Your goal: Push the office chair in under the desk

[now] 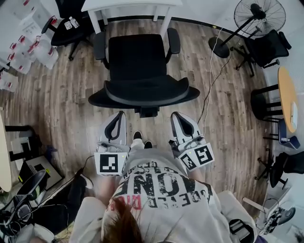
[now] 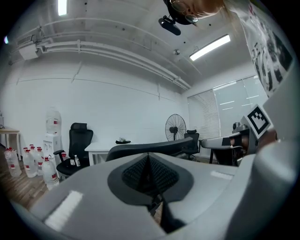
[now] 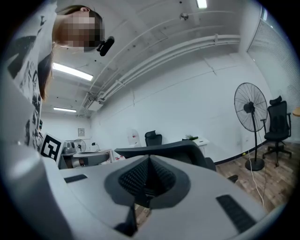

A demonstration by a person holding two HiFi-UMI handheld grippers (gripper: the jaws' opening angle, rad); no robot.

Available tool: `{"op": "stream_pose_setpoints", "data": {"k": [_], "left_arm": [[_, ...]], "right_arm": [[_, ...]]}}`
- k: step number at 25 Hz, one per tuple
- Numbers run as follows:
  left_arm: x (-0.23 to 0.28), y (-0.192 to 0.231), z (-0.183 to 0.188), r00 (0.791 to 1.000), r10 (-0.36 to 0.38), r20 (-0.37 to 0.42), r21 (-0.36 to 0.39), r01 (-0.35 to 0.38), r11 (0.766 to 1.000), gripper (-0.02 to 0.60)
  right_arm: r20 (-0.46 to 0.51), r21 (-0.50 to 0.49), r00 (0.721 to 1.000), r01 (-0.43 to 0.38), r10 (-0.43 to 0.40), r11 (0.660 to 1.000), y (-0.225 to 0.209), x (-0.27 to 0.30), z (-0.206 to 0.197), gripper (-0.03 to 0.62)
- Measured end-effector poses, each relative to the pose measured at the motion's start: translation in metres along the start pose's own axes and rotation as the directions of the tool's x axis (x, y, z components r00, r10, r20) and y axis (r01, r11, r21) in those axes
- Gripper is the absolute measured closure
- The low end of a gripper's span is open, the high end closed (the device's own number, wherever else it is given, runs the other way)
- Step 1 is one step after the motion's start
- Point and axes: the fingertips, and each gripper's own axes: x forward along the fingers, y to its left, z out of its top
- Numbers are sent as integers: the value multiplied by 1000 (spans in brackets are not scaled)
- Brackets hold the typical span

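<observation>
Jaws of my left gripper and right gripper are together, empty, near the chair back; an uneven shove could swivel it away from the worktop

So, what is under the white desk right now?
Only its white legs and some wooden floor show under the white desk. The office chair stands before the desk, whose top covers the rest.

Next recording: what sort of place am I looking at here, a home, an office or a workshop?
Probably an office or lab workroom. A black office chair faces a white desk, a spare chair and a pedestal fan stand nearby, and large water bottles are clustered at one side.
</observation>
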Motion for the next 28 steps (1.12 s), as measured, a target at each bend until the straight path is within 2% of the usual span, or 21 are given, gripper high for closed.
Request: {"op": "stream_pose_setpoints", "data": {"k": [13,16,20,23,28], "left_arm": [[25,31,-24,997,-51,-61,2,51,999,571],[25,33,-27,997,-42,-72,1,42,999,571],[26,28,-31,992,-33,-118,-39,28,999,571],[29,25,-29,994,-20,-111,-10,19,1000,571],[31,22,-26,994,24,-107,-4,-24,1000,571]], "right_arm": [[-29,14,992,120,-119,993,-24,26,-10,577],[-34,18,993,118,-117,993,-26,29,-11,577],[-43,20,994,102,-101,995,-33,31,-13,577],[-56,26,995,79,-78,996,-39,34,-14,577],[-86,31,996,38,-35,999,-49,35,-15,577]]}}
